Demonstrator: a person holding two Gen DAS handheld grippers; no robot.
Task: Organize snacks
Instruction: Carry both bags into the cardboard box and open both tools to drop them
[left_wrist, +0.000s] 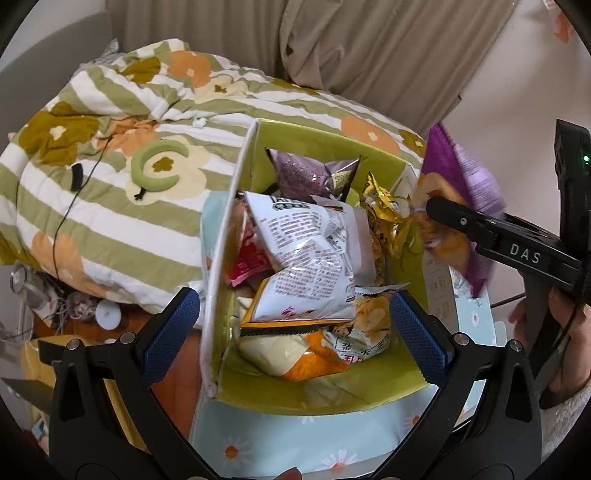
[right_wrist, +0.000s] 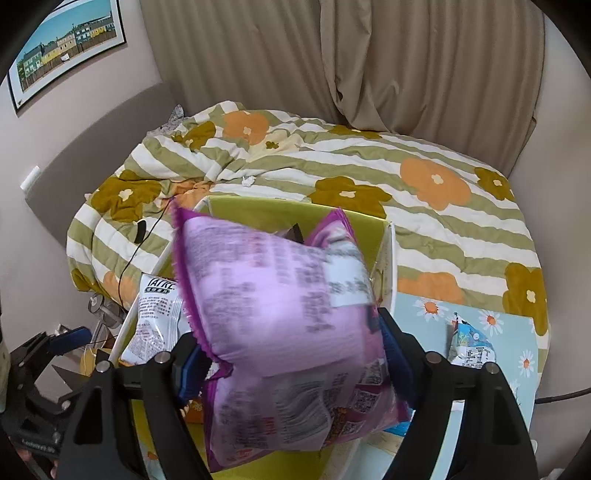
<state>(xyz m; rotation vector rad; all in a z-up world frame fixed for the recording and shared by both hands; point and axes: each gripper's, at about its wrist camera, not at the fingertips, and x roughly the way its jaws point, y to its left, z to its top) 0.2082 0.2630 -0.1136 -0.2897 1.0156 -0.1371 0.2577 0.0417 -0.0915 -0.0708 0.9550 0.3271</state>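
My right tongs pinch the purple bag above the box — ready to drop; left tongs spread, straddling its wall.

A blurred purple snack bag hangs tilted above the green-lined box, apparently crammed with packets.

A rumpled quilt with green and white stripes and orange and olive flowers covers the bed. A thin black cable trails across it. Beige curtains hang behind the bed, and a framed picture of coloured houses hangs on the wall at the left. A pale blue cloth with daisies lies at the bed's near edge.
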